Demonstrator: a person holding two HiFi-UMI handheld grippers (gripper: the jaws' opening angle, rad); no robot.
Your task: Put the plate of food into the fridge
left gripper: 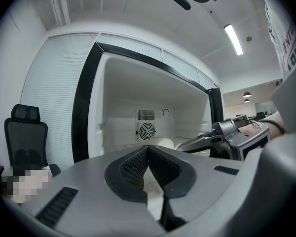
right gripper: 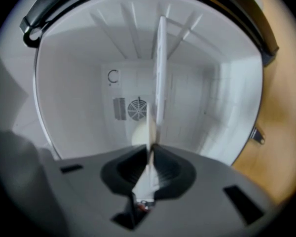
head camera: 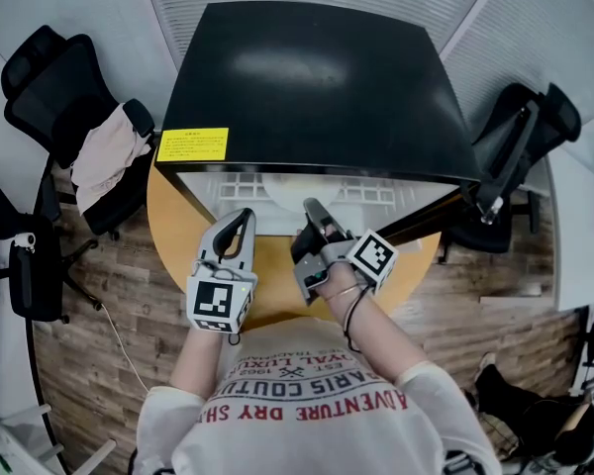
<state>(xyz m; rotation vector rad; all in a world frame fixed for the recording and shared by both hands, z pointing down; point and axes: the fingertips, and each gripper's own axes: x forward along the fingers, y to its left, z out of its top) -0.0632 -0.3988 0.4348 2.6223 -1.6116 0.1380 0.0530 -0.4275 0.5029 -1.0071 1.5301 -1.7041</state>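
Note:
A black mini fridge (head camera: 317, 87) stands open toward me on a round wooden table (head camera: 277, 280). The white plate (head camera: 295, 188) lies inside it on the white floor. In the right gripper view the plate rim (right gripper: 149, 127) runs edge-on between the jaws, with a pale round lump of food (right gripper: 139, 135) beside it. My right gripper (head camera: 312, 211) reaches into the fridge mouth; its jaws stand narrowly open around the rim, and the pads do not clearly press on it. My left gripper (head camera: 246, 218) hovers just left of it at the opening, shut and empty, its pads (left gripper: 138, 164) meeting at the tip.
A wire shelf edge (right gripper: 160, 73) and a round fan grille (left gripper: 146, 131) mark the fridge's inside and back wall. A yellow label (head camera: 192, 144) is on the fridge top. Black office chairs stand at the left (head camera: 49, 77), draped with cloth, and at the right (head camera: 520, 137).

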